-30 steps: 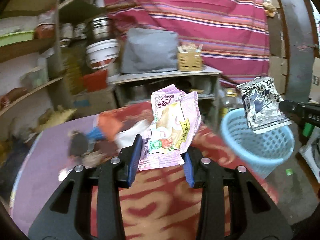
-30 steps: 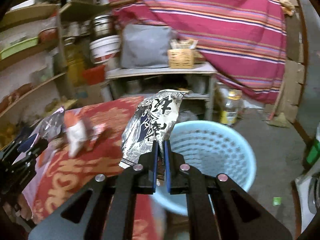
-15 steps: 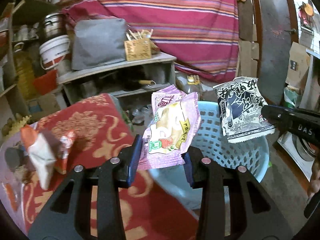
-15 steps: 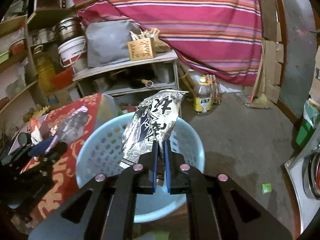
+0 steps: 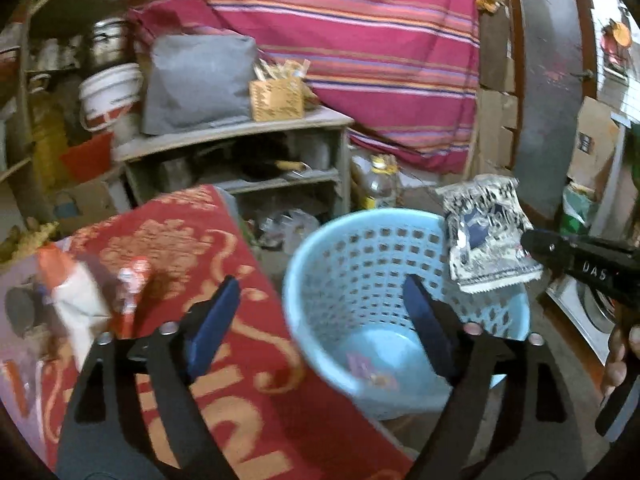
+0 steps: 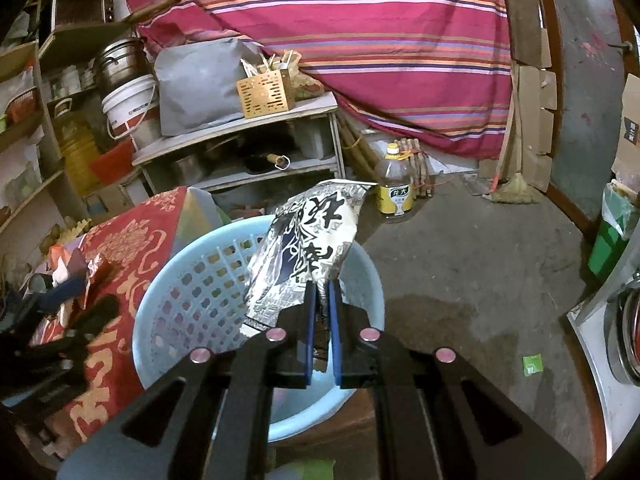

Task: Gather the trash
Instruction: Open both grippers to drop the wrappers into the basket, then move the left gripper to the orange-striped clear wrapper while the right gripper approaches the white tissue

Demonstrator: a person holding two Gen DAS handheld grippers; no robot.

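My left gripper (image 5: 320, 280) hangs over the light blue basket (image 5: 304, 264), and its jaws are opening wide with nothing between them. A pink snack wrapper (image 5: 368, 364) lies blurred on the basket's bottom. My right gripper (image 6: 322, 292) is shut on a black-and-white foil wrapper (image 6: 312, 240), holding it upright above the basket (image 6: 160, 280) near the right rim. The left wrist view also shows that foil wrapper (image 5: 488, 236) pinched in the right gripper (image 5: 532, 244) at the right.
A table with a red patterned cloth (image 5: 180, 248) stands left of the basket, with an orange-and-white wrapper (image 5: 68, 288) and a small red one (image 5: 134, 280) on it. Behind are a grey shelf unit (image 5: 240, 132) and an oil bottle (image 6: 394, 192) on the concrete floor.
The left gripper's jaws have spread apart and the pink wrapper has dropped out of them into the basket. Both grippers swung from the table over the basket; the right keeps its wrapper.
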